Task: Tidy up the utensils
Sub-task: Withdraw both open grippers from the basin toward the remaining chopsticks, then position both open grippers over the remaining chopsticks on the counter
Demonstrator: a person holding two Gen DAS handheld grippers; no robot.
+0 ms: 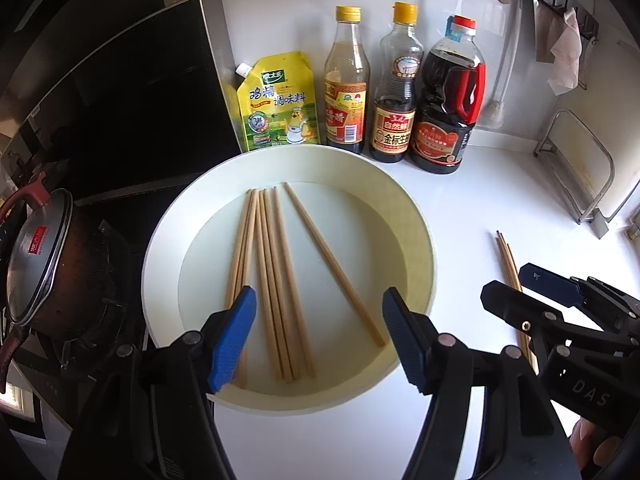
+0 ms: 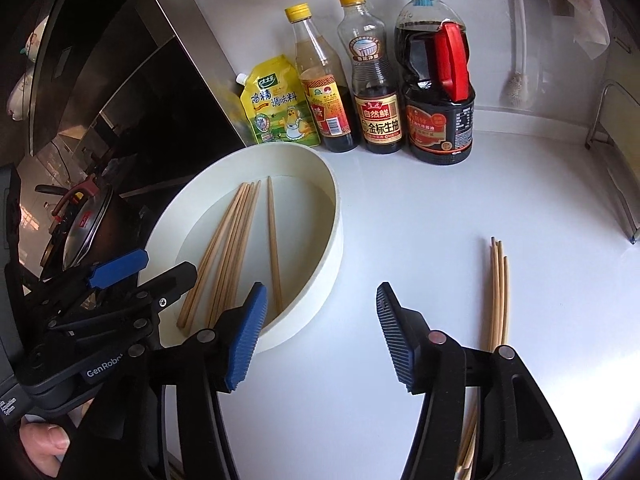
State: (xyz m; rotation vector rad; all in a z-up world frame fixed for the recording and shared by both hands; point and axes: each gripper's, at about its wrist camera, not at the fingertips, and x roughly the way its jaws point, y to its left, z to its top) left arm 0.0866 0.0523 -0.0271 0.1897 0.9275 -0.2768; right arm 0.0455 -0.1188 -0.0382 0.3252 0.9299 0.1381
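A round cream tray sits on the white counter with several wooden chopsticks lying in it. My left gripper hovers open over their near ends, and its blue pads touch nothing. A small bundle of chopsticks lies on the counter to the right of the tray. My right gripper stands open above bare counter between the tray and that bundle, with nothing between its fingers. The bundle's near ends are hidden behind the right finger.
Against the back wall stand a yellow seasoning pouch, two yellow-capped bottles and a red-capped soy jug. A lidded pot sits on the stove at left. A metal rack stands at right.
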